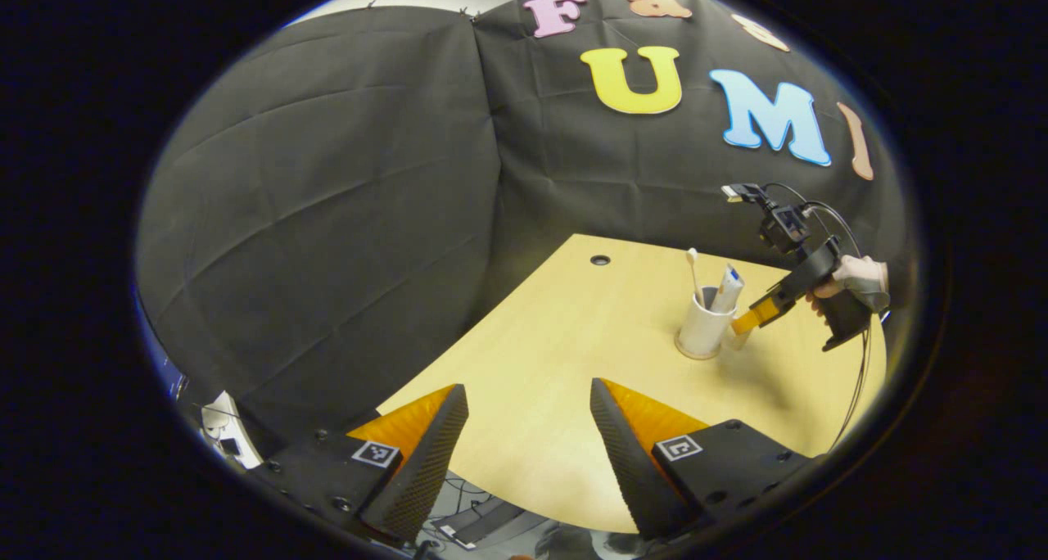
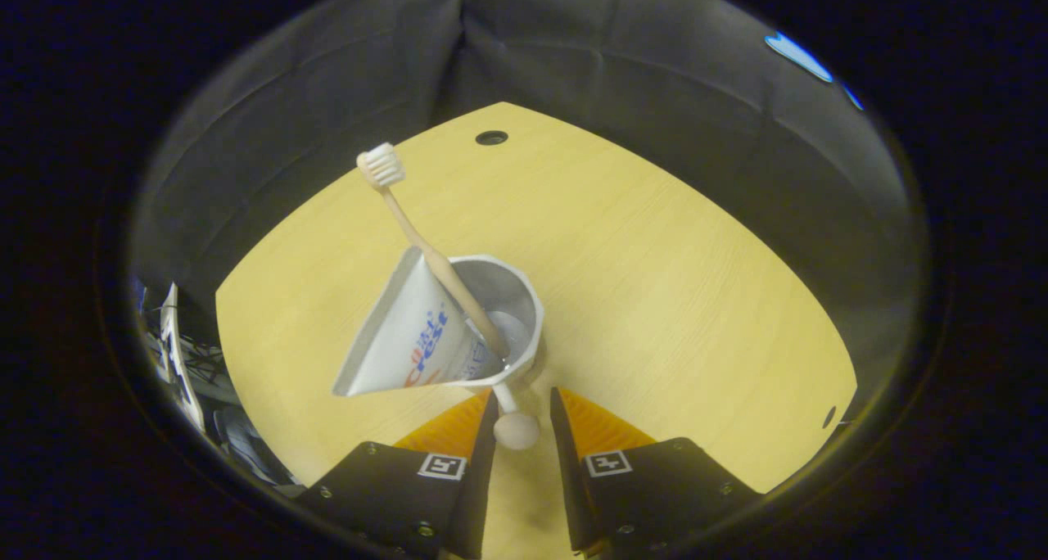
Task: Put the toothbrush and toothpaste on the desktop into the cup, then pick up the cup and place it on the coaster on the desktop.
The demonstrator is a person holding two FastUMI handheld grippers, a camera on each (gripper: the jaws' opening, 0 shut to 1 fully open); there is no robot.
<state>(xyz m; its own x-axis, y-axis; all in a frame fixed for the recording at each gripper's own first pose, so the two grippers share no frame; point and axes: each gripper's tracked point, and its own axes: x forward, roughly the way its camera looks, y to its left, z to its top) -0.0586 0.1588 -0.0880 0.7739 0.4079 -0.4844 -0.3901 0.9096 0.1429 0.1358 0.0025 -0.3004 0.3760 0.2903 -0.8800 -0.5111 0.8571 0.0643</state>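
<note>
Your right tongs [image 2: 521, 417] are sitting low in the right gripper view, their two dark ridged fingers [image 2: 478, 453] closing in on the knobbed handle [image 2: 516, 429] of the white ceramic cup [image 2: 512, 314]. The fingers are standing just beside the knob on either side, and you cannot tell whether both are actually pressing on it. The cup is resting on the pale yellow wooden surface [image 2: 655, 257], and it is already holding the wooden toothbrush with the white bristle head [image 2: 409, 216], which is leaning out over the rim, and the white toothpaste tube [image 2: 409, 343], which is tilting toward the left of that view.

Your left tongs [image 1: 528, 437] are hanging released in the left gripper view, their fingers spread wide above the near edge of the surface [image 1: 557, 355] with nothing between them. Farther off in that view, your other hand [image 1: 860, 275] is bringing the right tongs [image 1: 749, 318] against the right side of the cup [image 1: 702, 327], with the toothbrush [image 1: 693, 272] and tube [image 1: 727, 288] standing up out of it.
</note>
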